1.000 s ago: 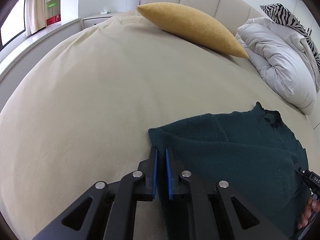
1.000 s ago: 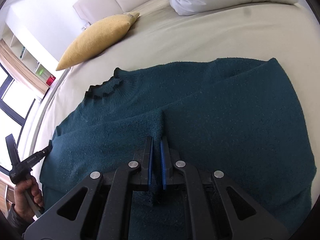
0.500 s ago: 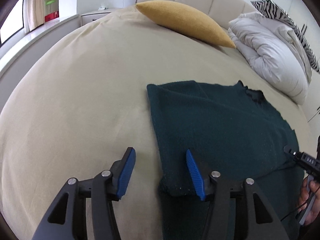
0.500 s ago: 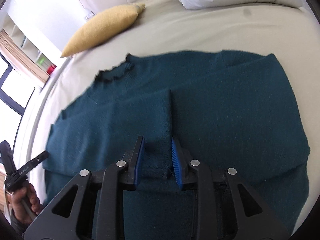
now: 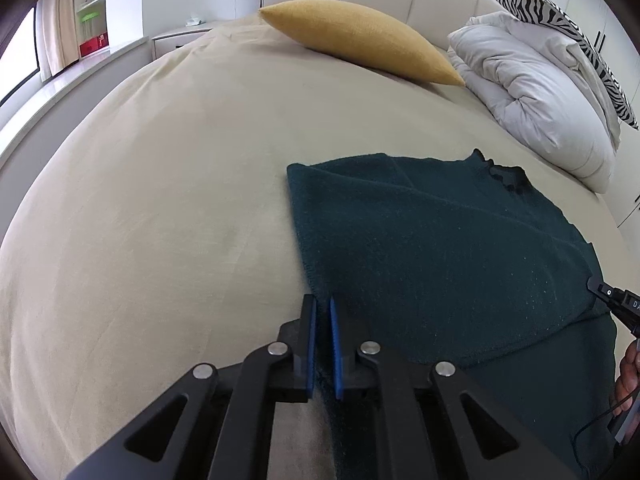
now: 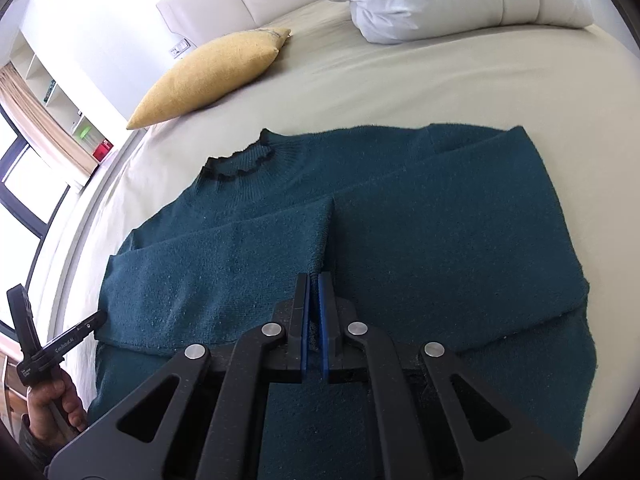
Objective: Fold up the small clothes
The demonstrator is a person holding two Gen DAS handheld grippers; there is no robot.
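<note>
Teal sweater (image 6: pixel 400 240) lies flat on beige bed (image 5: pixel 160 200), sleeves folded inward. Left gripper (image 5: pixel 322 312) pinches its left edge; right gripper (image 6: pixel 314 280) clamps the folded sleeve ends mid-body.

One sweater (image 6: pixel 400 240), one yellow pillow (image 5: pixel 360 36), one white duvet (image 5: pixel 532 92), one zebra pillow (image 5: pixel 560 16), two grippers (image 5: pixel 322 320) (image 6: pixel 314 292).

A mustard-yellow pillow (image 5: pixel 360 40) lies near the head edge of the beige bed (image 5: pixel 160 200), beside a bunched white duvet (image 5: pixel 536 96) toward the far right corner. A zebra-striped cushion (image 5: pixel 560 20) rests on the duvet. Beyond the bed's left edge stands what may be a shelf unit (image 6: pixel 60 108).
</note>
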